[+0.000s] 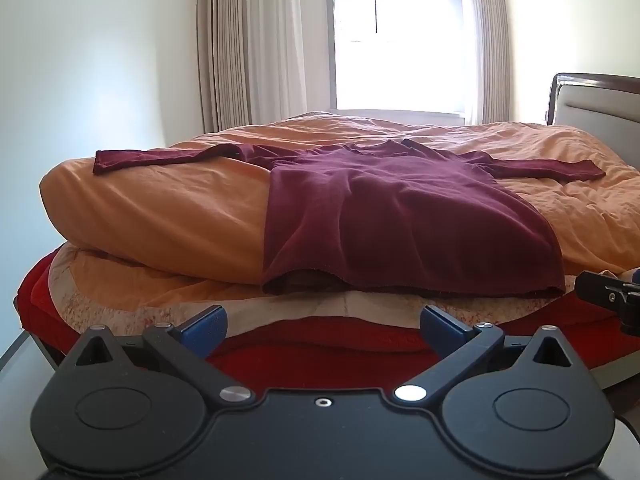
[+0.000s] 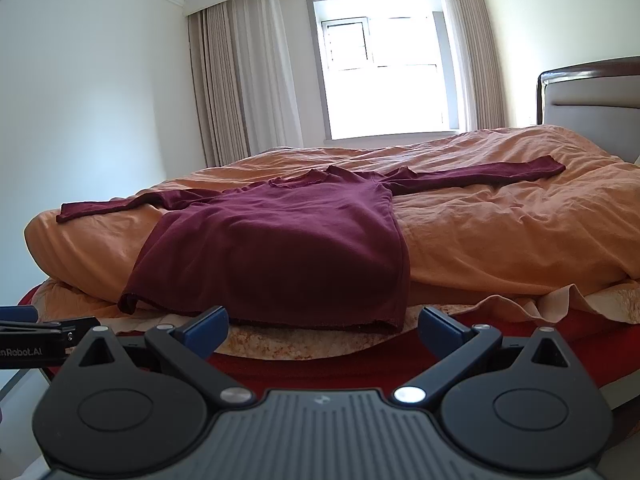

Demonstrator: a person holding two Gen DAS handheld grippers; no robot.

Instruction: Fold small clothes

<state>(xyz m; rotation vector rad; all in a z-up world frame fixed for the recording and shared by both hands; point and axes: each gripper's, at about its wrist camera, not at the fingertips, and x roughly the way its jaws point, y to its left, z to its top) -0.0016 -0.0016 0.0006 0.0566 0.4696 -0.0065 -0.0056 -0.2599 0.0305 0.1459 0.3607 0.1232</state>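
Window (image 1: pixel 396 44) is blown out, nothing readable through the glass. Headboard (image 1: pixel 596 100) cut by the right frame edge in both views. Right gripper (image 1: pixel 612 300) only partly visible in the left wrist view (jaw state unreadable there). Shirt (image 2: pixel 280 248) hem droops over the duvet (image 2: pixel 500 224) edge; underside hidden.

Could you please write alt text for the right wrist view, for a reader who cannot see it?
A maroon long-sleeved top lies spread flat on an orange duvet, sleeves out to both sides, hem at the near edge of the bed. The open right gripper hangs just short of the hem, empty. A bright window with curtains is behind.
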